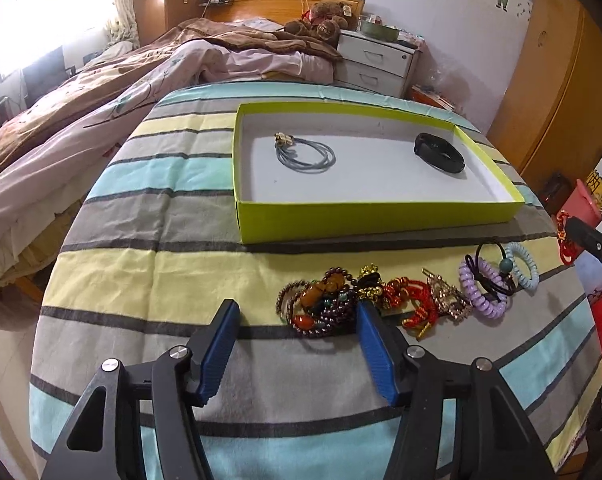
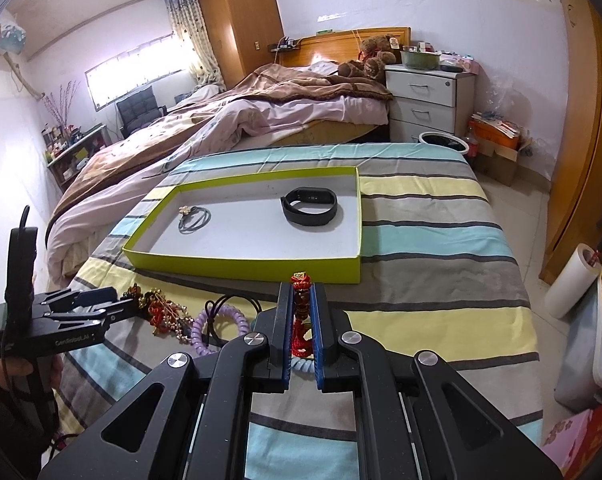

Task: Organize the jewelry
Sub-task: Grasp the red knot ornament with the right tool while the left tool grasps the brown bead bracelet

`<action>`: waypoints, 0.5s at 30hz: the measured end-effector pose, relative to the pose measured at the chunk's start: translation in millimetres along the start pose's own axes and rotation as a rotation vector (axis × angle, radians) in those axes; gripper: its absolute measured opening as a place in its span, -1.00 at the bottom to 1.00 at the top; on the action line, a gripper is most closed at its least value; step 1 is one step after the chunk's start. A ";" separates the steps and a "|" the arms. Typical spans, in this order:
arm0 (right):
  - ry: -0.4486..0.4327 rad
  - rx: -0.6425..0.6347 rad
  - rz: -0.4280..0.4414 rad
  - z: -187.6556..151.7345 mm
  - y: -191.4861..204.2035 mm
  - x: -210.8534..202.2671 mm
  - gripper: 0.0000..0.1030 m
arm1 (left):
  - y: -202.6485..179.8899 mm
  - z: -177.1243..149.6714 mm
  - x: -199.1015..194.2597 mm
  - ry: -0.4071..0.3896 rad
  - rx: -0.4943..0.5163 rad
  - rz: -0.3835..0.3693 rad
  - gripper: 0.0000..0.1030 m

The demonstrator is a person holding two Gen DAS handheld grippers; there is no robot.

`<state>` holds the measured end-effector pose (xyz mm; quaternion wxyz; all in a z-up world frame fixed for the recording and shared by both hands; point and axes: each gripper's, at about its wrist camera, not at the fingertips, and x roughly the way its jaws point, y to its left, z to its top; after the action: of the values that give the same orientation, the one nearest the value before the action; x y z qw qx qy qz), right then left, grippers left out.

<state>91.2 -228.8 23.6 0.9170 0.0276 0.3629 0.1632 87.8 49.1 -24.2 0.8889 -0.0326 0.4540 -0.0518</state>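
Now the right gripper [image 2: 303,312] is closed on a red bead bracelet [image 2: 301,312], ahead of it the green box [image 2: 241,266] waits; the left gripper [image 1: 297,316] stands wide open, empty, at the jewelry pile [image 1: 341,300]. Next move is probably carrying the bracelet forward over the box rim.

Black claws [image 1: 297,312] [image 2: 303,292], ribbed blue pads [image 1: 217,356], silver screws.
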 end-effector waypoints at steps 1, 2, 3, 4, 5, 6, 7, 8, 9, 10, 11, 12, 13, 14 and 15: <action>0.000 0.001 0.001 -0.1 0.4 0.2 -0.84 | -0.4 0.7 0.6 -0.001 0.002 -0.001 0.09; -0.001 0.003 0.003 0.1 0.6 0.5 -0.84 | -0.5 1.7 1.7 -0.002 0.003 0.000 0.08; 0.000 0.003 0.003 0.5 0.0 0.8 -0.84 | -1.1 2.6 3.1 -0.002 0.005 -0.002 0.07; 0.001 0.002 0.002 0.2 0.2 0.8 -0.84 | -1.7 3.2 4.2 -0.001 0.009 -0.004 0.06; 0.004 0.002 0.001 0.0 -0.1 1.6 -0.84 | -2.4 3.9 5.2 -0.002 0.012 -0.003 0.02; 0.005 0.003 0.001 0.2 0.1 2.4 -0.84 | -3.2 4.7 5.8 -0.003 0.015 0.002 -0.03; 0.007 0.003 0.002 0.4 -0.2 3.1 -0.84 | -3.9 5.2 6.2 -0.004 0.020 0.001 -0.10; 0.008 0.003 0.002 0.2 -0.1 3.5 -0.84 | -4.0 5.8 6.5 -0.007 0.019 -0.003 -0.15; 0.008 0.003 0.003 0.0 0.2 3.8 -0.84 | -3.5 6.3 6.6 -0.008 0.015 -0.007 -0.23; 0.009 0.003 0.005 0.0 0.4 4.0 -0.84 | -3.1 6.7 6.7 -0.007 0.013 -0.010 -0.23; 0.010 0.001 0.004 0.0 0.6 4.8 -0.84 | -2.4 7.1 6.7 -0.007 0.009 -0.013 -0.27; 0.011 0.001 0.004 0.3 0.7 5.8 -0.84 | -1.8 7.4 6.2 -0.010 0.005 -0.015 -0.32; 0.013 0.001 0.004 -0.1 1.1 6.8 -0.84 | -1.2 7.4 5.9 -0.011 0.003 -0.018 -0.35; 0.013 0.002 0.005 -0.4 1.2 7.2 -0.84 | -0.5 7.3 5.8 -0.011 0.000 -0.022 -0.38; 0.013 0.002 0.005 -0.6 1.4 7.6 -0.84 | 0.3 7.4 5.6 -0.011 -0.004 -0.021 -0.43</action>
<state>95.6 -225.1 18.4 0.9141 0.0284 0.3691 0.1654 97.1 48.8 -24.4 0.8907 -0.0396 0.4489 -0.0600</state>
